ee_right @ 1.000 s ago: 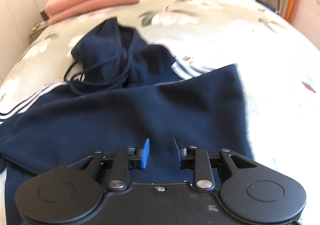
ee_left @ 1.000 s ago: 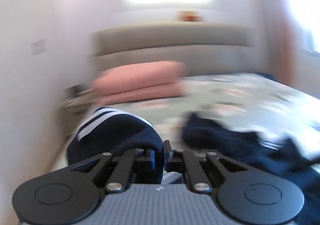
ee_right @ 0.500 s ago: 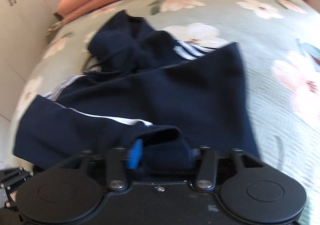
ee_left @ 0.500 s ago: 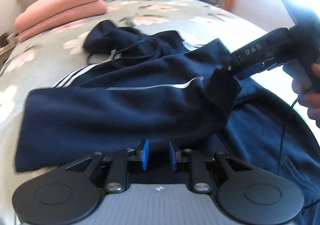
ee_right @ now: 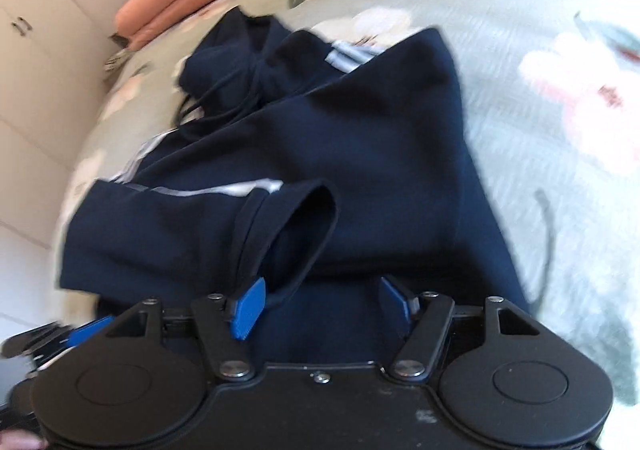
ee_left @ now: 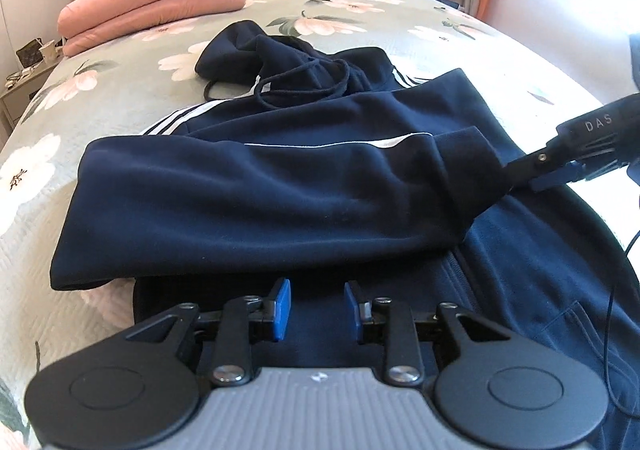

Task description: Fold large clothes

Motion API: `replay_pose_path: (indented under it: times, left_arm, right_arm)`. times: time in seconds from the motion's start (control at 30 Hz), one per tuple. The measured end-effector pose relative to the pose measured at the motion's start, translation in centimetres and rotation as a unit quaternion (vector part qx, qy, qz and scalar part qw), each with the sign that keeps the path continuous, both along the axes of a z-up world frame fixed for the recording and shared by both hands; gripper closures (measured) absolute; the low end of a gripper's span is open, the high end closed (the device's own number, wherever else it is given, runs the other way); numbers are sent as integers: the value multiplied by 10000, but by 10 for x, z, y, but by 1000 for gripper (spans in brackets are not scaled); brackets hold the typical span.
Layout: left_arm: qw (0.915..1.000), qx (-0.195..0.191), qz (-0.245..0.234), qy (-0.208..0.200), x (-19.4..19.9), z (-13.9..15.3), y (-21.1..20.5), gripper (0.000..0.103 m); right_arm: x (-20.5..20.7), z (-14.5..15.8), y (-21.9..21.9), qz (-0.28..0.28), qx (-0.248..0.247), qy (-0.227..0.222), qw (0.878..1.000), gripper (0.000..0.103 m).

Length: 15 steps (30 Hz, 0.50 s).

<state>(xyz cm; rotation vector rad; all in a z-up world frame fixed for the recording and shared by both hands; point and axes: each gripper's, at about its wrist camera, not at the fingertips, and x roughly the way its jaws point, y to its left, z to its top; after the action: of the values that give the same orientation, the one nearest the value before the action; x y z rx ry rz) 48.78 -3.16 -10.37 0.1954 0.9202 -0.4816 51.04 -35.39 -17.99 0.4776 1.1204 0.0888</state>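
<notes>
Both grippers are releasing: the left gripper (ee_left: 316, 304) is standing narrowly parted and empty, the right gripper (ee_right: 320, 304) is gaping wide beside the cuff, leaving the navy fleece white-striped hoodie (ee_left: 280, 186) with its sleeve folded across on the floral bed (ee_left: 120, 90).

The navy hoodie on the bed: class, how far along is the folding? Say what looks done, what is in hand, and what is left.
Done: one sleeve lies folded across the navy hoodie.
In hand: nothing is gripped. The left gripper has just opened and holds nothing; the right gripper stands open with the cuff loose at its pads.
Left: the hood is still rumpled, and the body is not folded.
</notes>
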Motion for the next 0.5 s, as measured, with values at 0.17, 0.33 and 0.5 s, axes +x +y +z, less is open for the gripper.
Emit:
replay_pose_path:
  times: [0.17,0.33,0.5]
  left_arm:
    - [9999,90,0,-60,-2,2,-5,71]
    - [10000,95,0,-6,-5,-1,-6,69]
    - [9994,239,181,-192,-7,3,-9,69]
  right_arm:
    - [6,-23,-5,-303,730,318,9964,22]
    - [-22,-26,-4,-189,727,426,9963,22]
    - [-20,-15,5,130,-54,392,9991,22]
